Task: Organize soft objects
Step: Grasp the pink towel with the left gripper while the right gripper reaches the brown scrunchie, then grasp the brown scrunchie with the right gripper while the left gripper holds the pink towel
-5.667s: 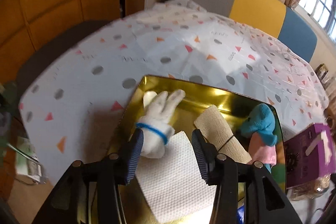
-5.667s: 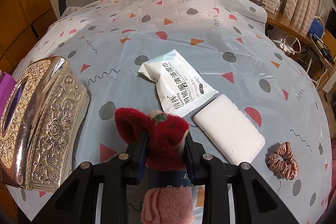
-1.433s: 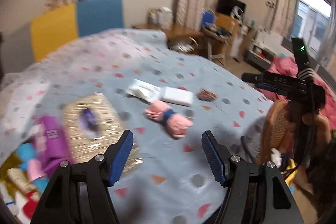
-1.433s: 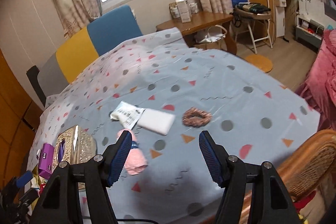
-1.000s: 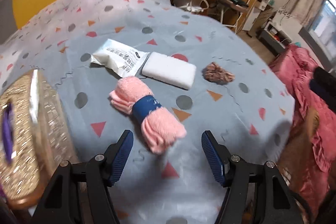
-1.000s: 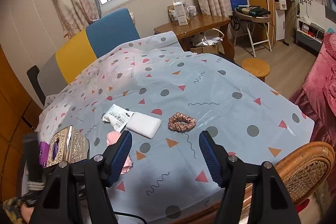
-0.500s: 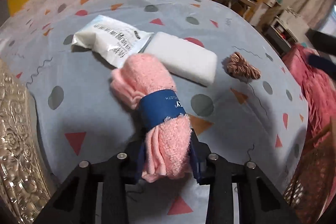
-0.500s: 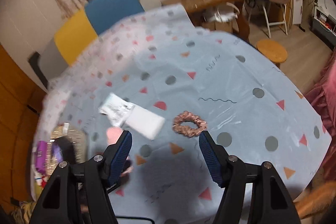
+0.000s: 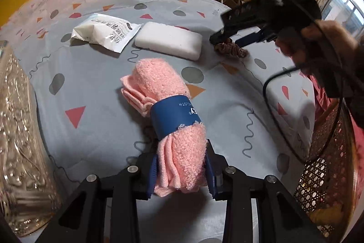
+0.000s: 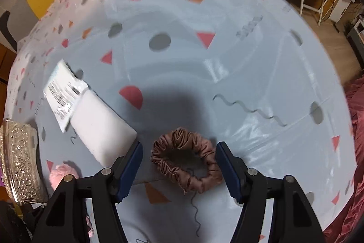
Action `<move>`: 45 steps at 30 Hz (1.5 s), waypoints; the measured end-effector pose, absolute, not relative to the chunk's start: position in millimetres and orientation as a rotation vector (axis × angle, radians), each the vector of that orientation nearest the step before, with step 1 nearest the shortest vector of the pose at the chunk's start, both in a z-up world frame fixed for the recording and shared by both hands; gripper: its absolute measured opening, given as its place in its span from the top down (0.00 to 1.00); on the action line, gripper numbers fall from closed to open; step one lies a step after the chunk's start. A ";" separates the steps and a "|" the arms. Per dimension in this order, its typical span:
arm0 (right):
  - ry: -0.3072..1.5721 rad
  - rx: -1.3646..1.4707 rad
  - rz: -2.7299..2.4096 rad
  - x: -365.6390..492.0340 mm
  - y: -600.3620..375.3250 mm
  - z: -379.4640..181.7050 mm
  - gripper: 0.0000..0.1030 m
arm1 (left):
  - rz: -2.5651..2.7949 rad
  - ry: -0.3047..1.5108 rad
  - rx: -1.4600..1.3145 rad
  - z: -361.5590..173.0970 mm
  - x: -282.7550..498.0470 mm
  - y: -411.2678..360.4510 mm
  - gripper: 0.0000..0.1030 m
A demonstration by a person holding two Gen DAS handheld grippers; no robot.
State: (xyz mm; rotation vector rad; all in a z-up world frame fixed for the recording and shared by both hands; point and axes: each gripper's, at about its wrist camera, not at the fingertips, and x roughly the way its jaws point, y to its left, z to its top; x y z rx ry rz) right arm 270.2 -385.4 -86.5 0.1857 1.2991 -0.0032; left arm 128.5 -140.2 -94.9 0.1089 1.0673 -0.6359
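Note:
My left gripper [image 9: 180,169] is shut on the near end of a rolled pink towel [image 9: 166,106] with a blue paper band, lying on the patterned tablecloth. My right gripper [image 10: 179,165] is open and straddles a brown satin scrunchie [image 10: 185,158] that lies between its fingers. In the left wrist view the right gripper [image 9: 227,40] is low over the scrunchie [image 9: 232,50]. The towel's far end shows in the right wrist view [image 10: 62,173].
A white sponge block [image 9: 169,40] and a white wipes packet [image 9: 105,32] lie beyond the towel. An embossed gold tissue box [image 9: 16,129] stands at the left. A rattan chair [image 9: 327,163] is at the table's right edge.
My left gripper came down from high above the table and shut on the pink towel. My right gripper dropped towards the table and now straddles the scrunchie.

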 end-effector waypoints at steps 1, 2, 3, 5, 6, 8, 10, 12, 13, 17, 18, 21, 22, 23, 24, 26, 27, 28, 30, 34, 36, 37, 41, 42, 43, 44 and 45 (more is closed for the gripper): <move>1.309 0.170 0.001 269.7 -382.9 -90.8 0.34 | -0.635 1.071 0.102 -95.2 128.2 -140.3 0.65; 1.334 0.134 0.003 267.8 -378.0 -97.0 0.34 | -0.634 1.076 0.092 -94.9 127.2 -138.6 0.65; 1.344 0.104 -0.006 266.9 -375.2 -99.7 0.34 | -0.631 1.081 0.081 -94.9 127.5 -138.1 0.65; 1.343 0.062 -0.002 260.1 -369.4 -101.3 0.35 | -0.628 1.083 0.070 -95.1 126.0 -135.6 0.65; 1.347 0.055 0.004 258.0 -367.5 -101.7 0.36 | -0.627 1.081 0.069 -94.8 123.2 -134.1 0.65; 1.352 0.030 0.008 250.8 -363.4 -99.5 0.52 | -0.626 1.079 0.072 -94.3 118.2 -131.8 0.65; 1.357 0.028 0.012 245.1 -362.3 -97.3 0.72 | -0.623 1.078 0.076 -93.4 113.1 -129.4 0.65; 1.369 0.018 0.027 237.2 -356.8 -94.8 0.83 | -0.623 1.075 0.082 -92.8 107.0 -126.7 0.65; 1.384 0.017 0.050 232.1 -351.5 -95.0 0.83 | -0.623 1.074 0.082 -92.9 104.2 -125.0 0.65; 1.421 0.017 0.101 216.2 -328.9 -91.4 0.83 | -0.622 1.079 0.080 -94.2 98.3 -120.2 0.66; 1.426 0.017 0.116 212.6 -321.9 -90.0 0.83 | -0.621 1.079 0.078 -94.4 96.6 -118.9 0.66; 1.453 0.055 0.187 200.5 -294.9 -88.8 0.83 | -0.625 1.084 0.069 -93.5 88.2 -111.8 0.66; 1.457 0.061 0.211 196.7 -284.0 -88.1 0.83 | -0.625 1.085 0.066 -93.5 85.9 -109.7 0.66; 1.460 0.069 0.234 193.3 -274.2 -88.3 0.83 | -0.625 1.085 0.064 -93.2 82.9 -106.8 0.66; 1.459 0.072 0.246 191.3 -267.3 -88.3 0.83 | -0.624 1.084 0.063 -93.6 80.5 -104.8 0.66; 1.454 0.073 0.248 187.2 -250.0 -91.1 0.83 | -0.619 1.082 0.058 -93.9 76.9 -100.1 0.66; 1.455 0.079 0.237 186.4 -245.4 -93.2 0.83 | -0.614 1.082 0.053 -94.0 75.1 -97.3 0.66; 1.453 0.077 0.210 186.0 -241.5 -96.7 0.83 | -0.611 1.082 0.049 -94.1 73.7 -94.9 0.66; 1.409 0.058 0.159 182.9 -234.2 -98.1 0.83 | -0.606 1.077 0.051 -93.9 70.3 -91.0 0.66; 1.352 0.127 0.115 173.5 -234.1 -96.4 0.83 | -0.596 1.067 0.056 -88.5 65.7 -87.4 0.67; 1.332 0.235 0.110 167.5 -253.1 -96.9 0.83 | -0.595 1.046 0.066 -80.8 64.1 -86.1 0.67; 1.324 0.269 0.109 164.9 -258.2 -97.4 0.83 | -0.599 1.036 0.064 -76.4 63.0 -83.4 0.67; 1.303 0.364 0.113 165.5 -273.4 -101.4 0.83 | -0.609 0.970 0.057 -51.2 65.3 -82.0 0.67; 1.301 0.363 0.112 166.0 -274.6 -101.6 0.83 | -0.606 0.953 0.056 -44.9 66.6 -81.8 0.67; 1.300 0.358 0.110 166.2 -277.2 -101.9 0.83 | -0.601 0.934 0.055 -37.3 68.4 -80.3 0.67; 1.295 0.347 0.106 164.1 -275.7 -101.0 0.83 | -0.595 0.913 0.049 -28.7 70.7 -78.0 0.67; 1.293 0.339 0.103 170.3 -281.1 -100.8 0.83 | -0.589 0.894 0.038 -20.9 73.2 -74.6 0.67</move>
